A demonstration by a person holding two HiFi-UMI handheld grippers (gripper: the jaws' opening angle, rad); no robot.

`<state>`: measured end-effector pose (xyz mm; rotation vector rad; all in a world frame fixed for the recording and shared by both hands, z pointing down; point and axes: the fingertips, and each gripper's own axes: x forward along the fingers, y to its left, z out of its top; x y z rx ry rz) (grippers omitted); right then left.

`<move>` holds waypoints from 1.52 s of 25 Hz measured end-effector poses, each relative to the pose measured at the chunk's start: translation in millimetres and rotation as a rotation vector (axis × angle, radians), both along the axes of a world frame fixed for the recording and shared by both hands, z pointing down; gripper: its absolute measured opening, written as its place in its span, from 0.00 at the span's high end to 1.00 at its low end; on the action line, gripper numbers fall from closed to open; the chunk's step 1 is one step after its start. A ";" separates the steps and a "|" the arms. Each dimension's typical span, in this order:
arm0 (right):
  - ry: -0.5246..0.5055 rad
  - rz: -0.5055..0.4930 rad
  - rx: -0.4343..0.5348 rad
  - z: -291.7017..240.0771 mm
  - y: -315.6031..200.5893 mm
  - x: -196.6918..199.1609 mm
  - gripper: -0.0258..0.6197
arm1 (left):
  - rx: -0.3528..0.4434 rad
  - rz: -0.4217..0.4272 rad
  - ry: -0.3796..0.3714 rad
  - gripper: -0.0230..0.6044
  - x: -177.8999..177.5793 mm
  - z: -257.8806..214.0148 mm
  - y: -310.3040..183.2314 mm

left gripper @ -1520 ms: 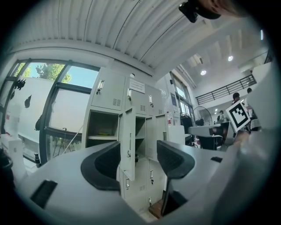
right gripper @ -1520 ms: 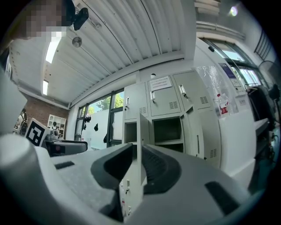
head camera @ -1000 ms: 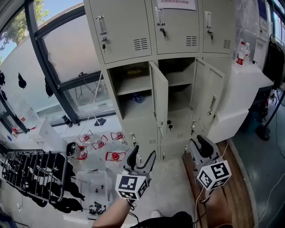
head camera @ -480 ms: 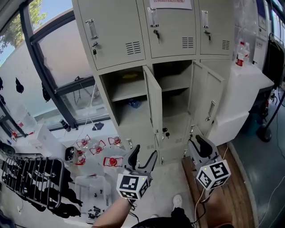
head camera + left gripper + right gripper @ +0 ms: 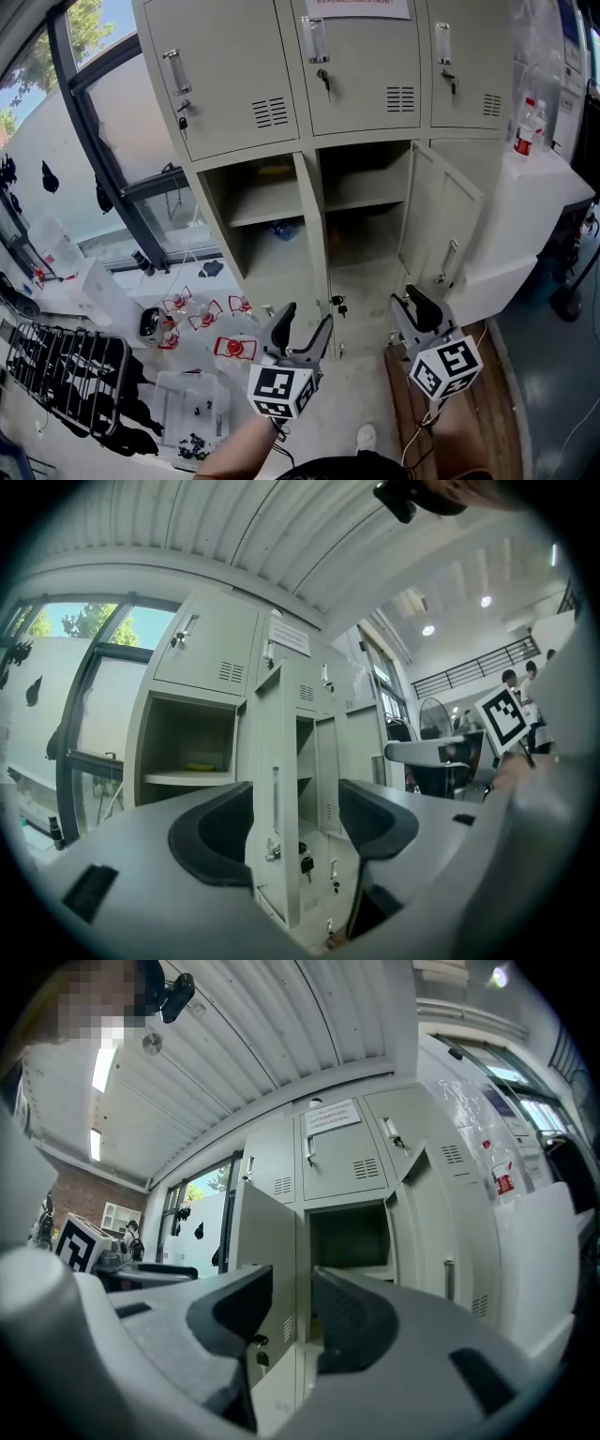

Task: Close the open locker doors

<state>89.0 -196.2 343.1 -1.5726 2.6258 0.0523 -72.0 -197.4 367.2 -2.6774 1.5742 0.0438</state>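
Head view: the grey lockers (image 5: pixel 281 94) stand straight ahead, with the upper row of doors shut and two lower doors swung out. The middle open door (image 5: pixel 314 234) is seen nearly edge-on between two open compartments, and a key (image 5: pixel 336 302) hangs at its lower part. The right open door (image 5: pixel 448 234) swings out to the right, towards a white bench (image 5: pixel 544 187) that carries a bottle (image 5: pixel 527 131). The left compartment has a shelf with a small yellow thing (image 5: pixel 197 766) on it and a blue thing (image 5: pixel 286 228) below.

The left claw (image 5: pixel 305 323) is held low in front of the lockers and well apart from them. In the left gripper view the left claw (image 5: pixel 295 827) stands wide, its jaws apart with nothing between them and touching nothing; the middle door (image 5: pixel 277 789) only shows in the distance through the gap. The right claw (image 5: pixel 411 307) is beside it, near the foot of the right door but not touching it. In the right gripper view the right claw (image 5: pixel 292 1312) is also open and empty, looking past the middle door (image 5: pixel 267 1241) into the dark compartment, with the right door (image 5: pixel 441 1241) at the side.

On the floor to the left lie red-and-white parts (image 5: pixel 234 349) and a black rack (image 5: pixel 56 370), under a big window (image 5: pixel 94 141).
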 end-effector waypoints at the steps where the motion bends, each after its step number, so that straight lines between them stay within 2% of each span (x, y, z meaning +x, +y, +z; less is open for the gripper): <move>1: 0.002 -0.010 0.001 0.2 -7.0 1.8 0.77 | 0.001 -0.008 0.001 0.52 3.1 0.1 -6.3; 8: 0.001 -0.070 -0.004 2.3 -51.3 12.9 0.77 | -0.002 -0.061 0.004 0.52 19.1 1.9 -45.8; 19: -0.015 -0.168 -0.005 -0.1 -98.9 9.5 0.77 | -0.007 -0.164 -0.012 0.53 17.0 -0.5 -77.5; 26: -0.023 -0.227 -0.015 2.6 -113.9 2.5 0.77 | -0.003 -0.213 -0.008 0.58 12.1 -1.8 -79.8; 38: -0.007 -0.312 -0.009 -0.9 -124.3 -11.0 0.77 | 0.000 -0.338 0.015 0.74 -10.9 -1.1 -76.4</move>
